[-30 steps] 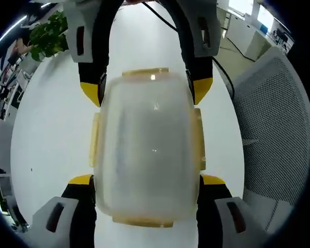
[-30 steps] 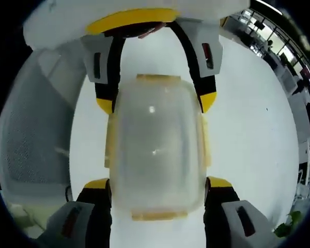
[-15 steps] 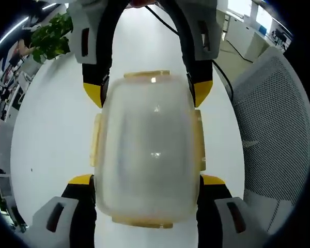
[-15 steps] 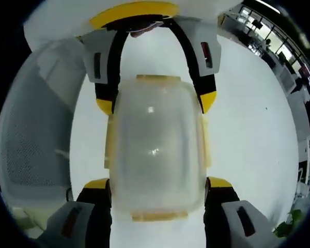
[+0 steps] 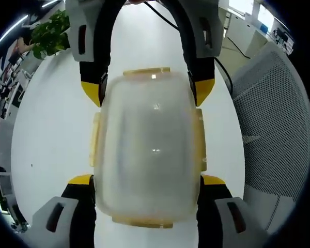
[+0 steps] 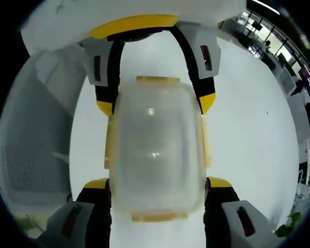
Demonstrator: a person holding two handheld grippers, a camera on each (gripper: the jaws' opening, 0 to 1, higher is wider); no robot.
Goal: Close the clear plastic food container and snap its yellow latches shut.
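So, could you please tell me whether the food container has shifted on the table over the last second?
No. In the left gripper view the food container sits at the same spot against the mesh chair and the white table.

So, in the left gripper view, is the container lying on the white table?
No, the clear plastic food container is held above the white table between both grippers.

A clear plastic food container [image 6: 154, 155] with yellow latches [image 6: 157, 79] sits lid-down on a white table [image 6: 248, 129], clamped between the right gripper [image 6: 154, 182] jaws at its near end. The left gripper [image 6: 156, 106] grips its far end from opposite. A white mesh chair [image 6: 33, 150] stands left of the claw.
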